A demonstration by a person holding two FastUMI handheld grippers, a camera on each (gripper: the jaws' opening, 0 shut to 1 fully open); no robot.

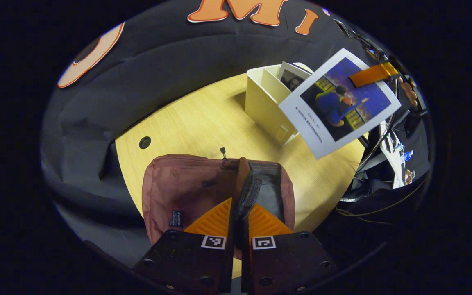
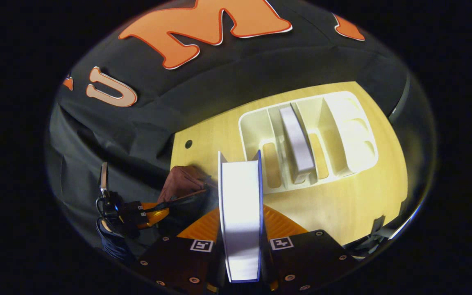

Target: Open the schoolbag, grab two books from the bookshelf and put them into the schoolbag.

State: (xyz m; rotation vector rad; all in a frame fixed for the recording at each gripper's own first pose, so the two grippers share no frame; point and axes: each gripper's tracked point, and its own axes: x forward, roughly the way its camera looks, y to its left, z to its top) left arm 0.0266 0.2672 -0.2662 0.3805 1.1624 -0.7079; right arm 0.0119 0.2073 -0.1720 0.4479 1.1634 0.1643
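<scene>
Holding the book (image 2: pixel 240 213) clamped edge-up, the right gripper (image 2: pixel 241 229) hangs above the table (image 2: pixel 342 205). The schoolbag (image 2: pixel 180 182) lies to its left, its opening edge pinched up by the left gripper (image 1: pixel 240 217).

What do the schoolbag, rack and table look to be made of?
Schoolbag: thin woven fabric, probably nylon, matte and creased. Rack: seemingly moulded plastic, smooth cream walls with rounded cut-outs. Table: pale wood-grain surface, likely laminate, with a slight sheen.

Bare table (image 1: pixel 203 123) between schoolbag (image 1: pixel 187 192) and bookshelf (image 1: pixel 266 104); passage free.
</scene>
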